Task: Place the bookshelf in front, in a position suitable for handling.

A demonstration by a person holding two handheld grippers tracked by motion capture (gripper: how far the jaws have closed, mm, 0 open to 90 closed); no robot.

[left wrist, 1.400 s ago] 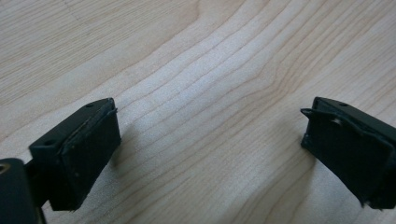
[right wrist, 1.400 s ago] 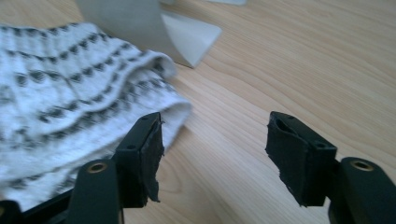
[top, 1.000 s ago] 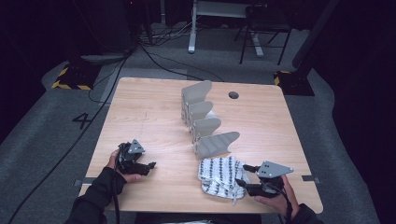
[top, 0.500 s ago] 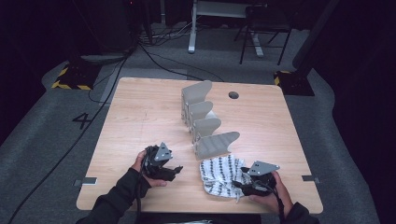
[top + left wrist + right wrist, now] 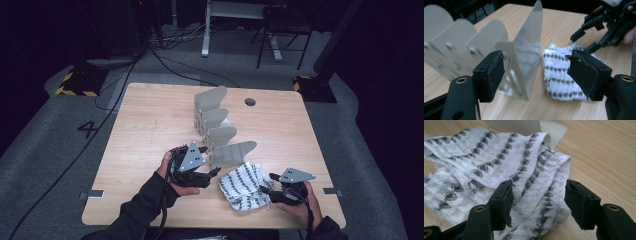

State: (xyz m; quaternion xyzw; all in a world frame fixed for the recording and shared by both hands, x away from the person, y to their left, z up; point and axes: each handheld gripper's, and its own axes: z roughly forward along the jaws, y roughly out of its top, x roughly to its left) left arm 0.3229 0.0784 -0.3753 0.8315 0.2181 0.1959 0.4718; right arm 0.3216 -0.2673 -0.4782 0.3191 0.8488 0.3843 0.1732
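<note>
A crumpled white cloth with dark diamond rows [image 5: 244, 186] lies on the wooden table near its front edge, against the nearest fin of a grey metal rack [image 5: 216, 131]. My left gripper [image 5: 210, 161] is open just left of the cloth. Its own view [image 5: 536, 66] frames the rack's front fin [image 5: 530, 53] and the cloth [image 5: 559, 72] between the jaws, touching neither. My right gripper [image 5: 268, 184] is open at the cloth's right edge. In its view [image 5: 540, 195] the jaws straddle the folded edge of the cloth [image 5: 499, 162]. The right gripper [image 5: 609, 27] also appears beyond the cloth.
The rack has several upright rounded fins in a row running toward the table's far side. A round cable hole [image 5: 250, 102] sits at the far right of the table [image 5: 150, 125]. Cables, a chair and a desk leg are on the floor beyond.
My left gripper has swept right from the table's left front to beside the rack and cloth. The right gripper has edged left onto the cloth's edge.
</note>
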